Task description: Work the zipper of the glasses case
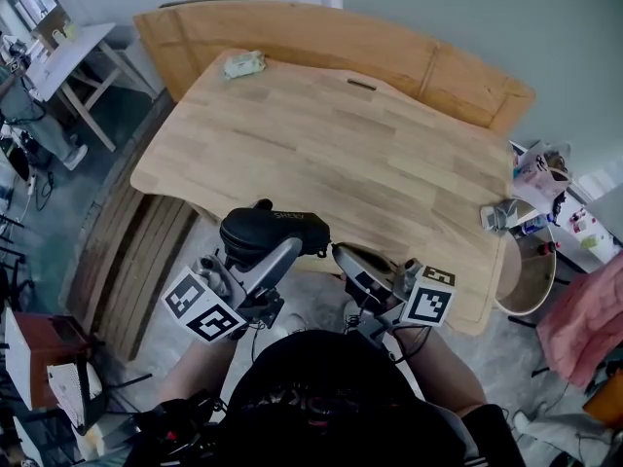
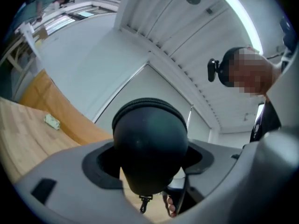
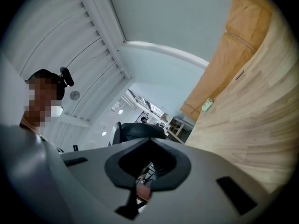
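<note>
The black glasses case is held in the air just off the table's near edge, with my left gripper shut on it. In the left gripper view the case's rounded end fills the gap between the wide-set jaws. Its zip runs over the top, and the zipper pull hangs loose below. My right gripper is shut, just right of the case's end. In the right gripper view its jaws meet, and the case shows beyond them, apart from the tips.
The wooden table stretches ahead, with a wooden bench back behind it. A pale green packet lies at the far left corner. A small dark slot marks the far edge. Clutter and a round stool stand to the right.
</note>
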Action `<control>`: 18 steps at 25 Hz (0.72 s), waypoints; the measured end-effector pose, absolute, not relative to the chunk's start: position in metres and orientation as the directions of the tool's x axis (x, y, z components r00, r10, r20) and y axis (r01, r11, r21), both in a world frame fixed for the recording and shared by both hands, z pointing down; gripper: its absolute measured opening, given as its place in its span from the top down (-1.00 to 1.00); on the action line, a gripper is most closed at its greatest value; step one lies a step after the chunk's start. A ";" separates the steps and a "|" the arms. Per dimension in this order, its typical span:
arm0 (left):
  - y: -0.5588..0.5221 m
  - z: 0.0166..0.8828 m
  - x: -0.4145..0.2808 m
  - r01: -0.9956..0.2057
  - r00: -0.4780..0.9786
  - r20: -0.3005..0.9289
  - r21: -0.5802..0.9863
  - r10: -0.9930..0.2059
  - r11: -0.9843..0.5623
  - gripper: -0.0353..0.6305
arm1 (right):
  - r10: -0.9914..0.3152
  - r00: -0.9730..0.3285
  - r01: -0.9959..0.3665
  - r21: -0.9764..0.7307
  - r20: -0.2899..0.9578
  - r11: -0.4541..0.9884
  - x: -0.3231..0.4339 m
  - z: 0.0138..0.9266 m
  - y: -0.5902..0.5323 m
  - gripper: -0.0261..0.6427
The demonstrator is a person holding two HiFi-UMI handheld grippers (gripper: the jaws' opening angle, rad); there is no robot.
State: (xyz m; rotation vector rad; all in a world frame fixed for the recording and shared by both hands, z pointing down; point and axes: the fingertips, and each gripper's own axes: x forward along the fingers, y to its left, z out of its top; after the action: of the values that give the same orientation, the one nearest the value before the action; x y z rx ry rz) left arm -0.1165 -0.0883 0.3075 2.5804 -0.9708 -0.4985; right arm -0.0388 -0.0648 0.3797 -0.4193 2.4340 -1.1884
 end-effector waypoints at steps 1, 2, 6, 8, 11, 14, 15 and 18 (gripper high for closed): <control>-0.089 0.308 -0.115 -0.580 0.704 -0.188 0.403 -0.685 -0.708 -0.17 | -0.429 -0.877 -0.094 -0.799 -0.215 0.594 -0.039 0.380 -0.065 0.88; -0.089 0.309 -0.113 -0.597 0.703 -0.175 0.381 -0.689 -0.706 -0.17 | -0.427 -0.878 -0.095 -0.799 -0.214 0.594 -0.040 0.380 -0.064 0.88; -0.087 0.314 -0.105 -0.664 0.697 -0.119 0.268 -0.707 -0.699 -0.17 | -0.410 -0.890 -0.110 -0.778 -0.199 0.618 -0.045 0.378 -0.059 0.88; -0.087 0.317 -0.103 -0.689 0.691 -0.093 0.217 -0.717 -0.692 -0.17 | -0.397 -0.897 -0.114 -0.765 -0.195 0.634 -0.049 0.376 -0.057 0.88; -0.087 0.322 -0.099 -0.719 0.681 -0.053 0.141 -0.730 -0.681 -0.17 | -0.377 -0.907 -0.118 -0.747 -0.187 0.654 -0.057 0.374 -0.053 0.88; -0.087 0.329 -0.096 -0.736 0.675 -0.010 0.062 -0.737 -0.675 -0.17 | -0.357 -0.916 -0.107 -0.743 -0.186 0.660 -0.063 0.373 -0.049 0.88; -0.087 0.331 -0.095 -0.737 0.675 0.003 0.037 -0.738 -0.674 -0.17 | -0.351 -0.918 -0.101 -0.743 -0.187 0.661 -0.065 0.373 -0.048 0.88; -0.086 0.336 -0.093 -0.727 0.687 0.017 0.038 -0.727 -0.686 -0.18 | -0.339 -0.918 -0.074 -0.752 -0.205 0.655 -0.067 0.370 -0.046 0.88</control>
State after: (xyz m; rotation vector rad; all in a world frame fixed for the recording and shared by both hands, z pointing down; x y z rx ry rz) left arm -0.0934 -0.0863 0.3358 2.8470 -1.2270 0.0016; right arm -0.0669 -0.0462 0.3700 -0.3286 2.5466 -1.1356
